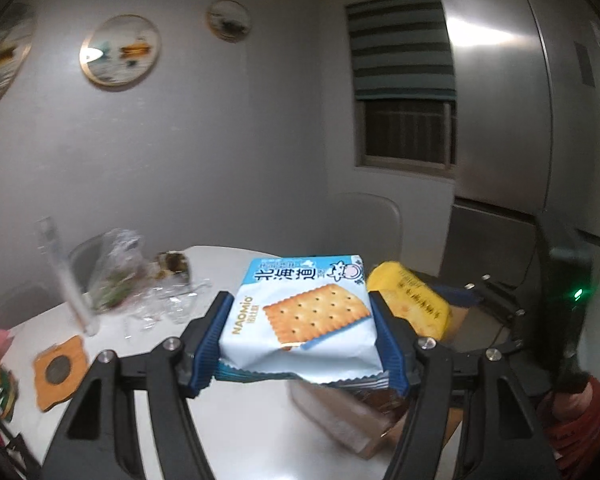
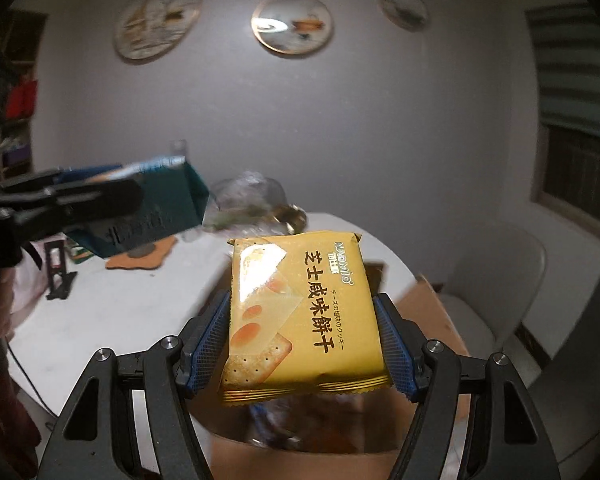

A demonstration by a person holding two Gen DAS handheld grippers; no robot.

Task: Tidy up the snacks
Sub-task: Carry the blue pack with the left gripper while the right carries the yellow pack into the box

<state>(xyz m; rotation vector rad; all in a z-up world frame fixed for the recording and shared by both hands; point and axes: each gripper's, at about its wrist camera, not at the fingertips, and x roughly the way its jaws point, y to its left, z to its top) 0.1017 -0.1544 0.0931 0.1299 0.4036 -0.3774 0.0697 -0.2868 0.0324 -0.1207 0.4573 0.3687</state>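
Note:
My left gripper (image 1: 300,320) is shut on a light blue biscuit packet (image 1: 300,316) and holds it in the air above the white table (image 1: 240,432). My right gripper (image 2: 304,328) is shut on a yellow cheese biscuit packet (image 2: 304,312), also lifted. In the left wrist view the yellow packet (image 1: 412,300) shows just right of the blue one. In the right wrist view the left gripper with the blue packet (image 2: 152,204) is at the left. A cardboard box (image 2: 428,312) with blurred snacks inside lies below both packets.
A wooden coaster (image 1: 60,372), a clear plastic bag (image 1: 116,272), crumpled wrappers and a clear tube (image 1: 66,280) lie on the table's far side. A white chair (image 2: 496,280) stands at the right. A fridge (image 1: 500,100) and a window are behind.

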